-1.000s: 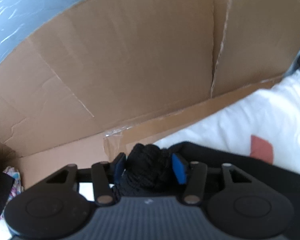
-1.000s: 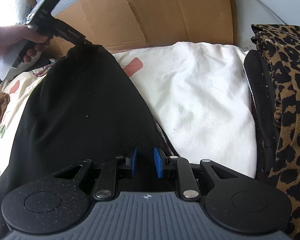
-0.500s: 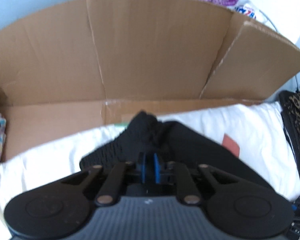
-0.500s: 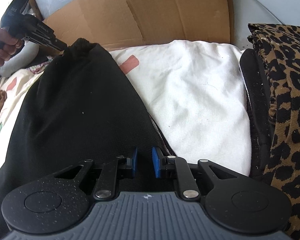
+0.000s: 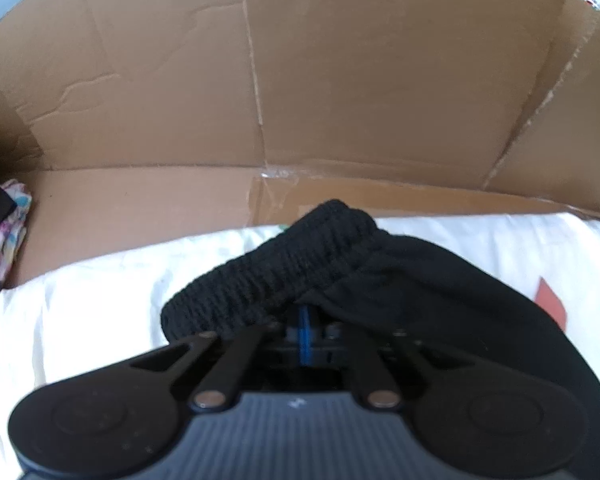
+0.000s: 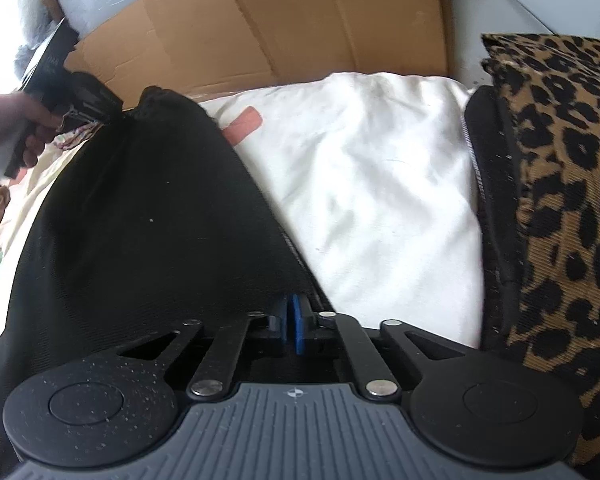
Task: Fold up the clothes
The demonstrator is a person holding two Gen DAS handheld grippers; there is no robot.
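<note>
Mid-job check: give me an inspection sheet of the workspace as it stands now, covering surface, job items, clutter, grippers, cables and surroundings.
Surface: white bedding with a red patch.
Job's things: black garment spread on the bedding; its ribbed waistband bunched at the far end.
Clutter: leopard-print fabric to the right; patterned cloth far left.
Grippers: left gripper shut on the garment under the waistband, held in a hand; right gripper shut on the garment's near edge.
Cables: nothing seen.
Surroundings: flattened cardboard standing behind the bedding.
</note>
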